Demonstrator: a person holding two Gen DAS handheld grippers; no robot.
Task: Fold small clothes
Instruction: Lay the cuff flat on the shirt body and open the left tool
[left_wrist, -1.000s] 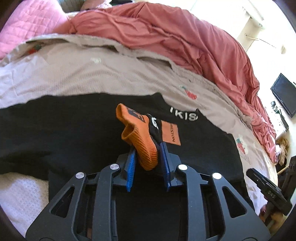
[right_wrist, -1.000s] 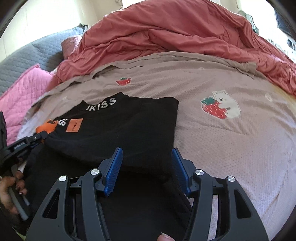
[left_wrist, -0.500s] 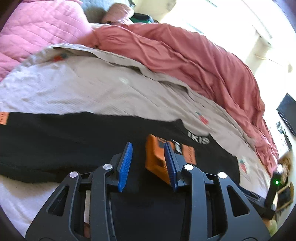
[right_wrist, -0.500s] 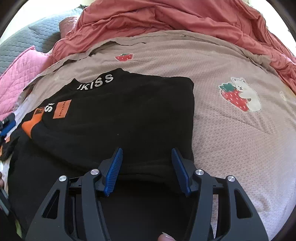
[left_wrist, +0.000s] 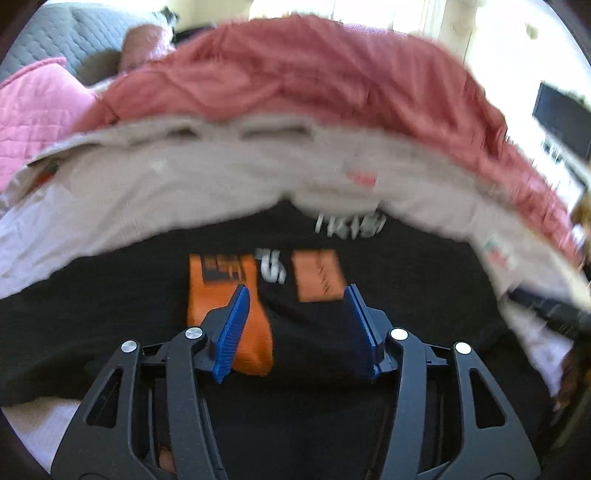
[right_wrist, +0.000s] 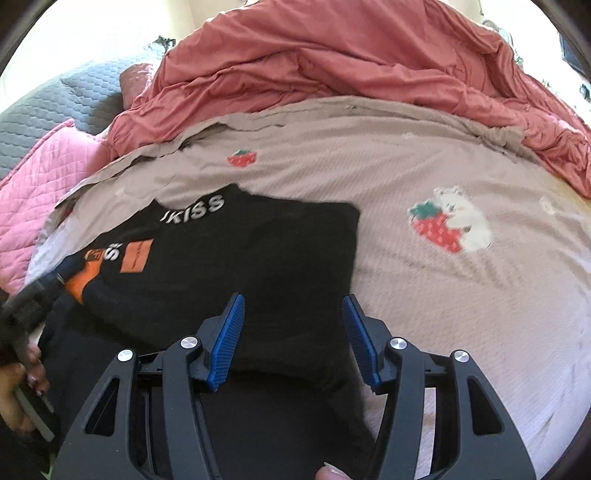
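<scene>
A black top with white lettering and an orange patch lies partly folded on the bed. Its orange sleeve cuff rests flat on the black cloth. My left gripper hovers over it with its jaws opening. The cuff sits by the left pad, and no pad presses on it. In the right wrist view, the left gripper shows as a blur beside the orange cuff. My right gripper stands open above the top's near fold, with black cloth below the pads and nothing pinched.
The beige bedsheet carries a strawberry-and-bear print. A crumpled red duvet fills the far side. A pink quilt and a grey pillow lie at the left. A dark screen stands at the right. A hand holds the left tool.
The left gripper has let go of the orange cuff, which now lies flat on the black top. Its jaws have spread and it has pulled back. The right gripper has barely shifted.
</scene>
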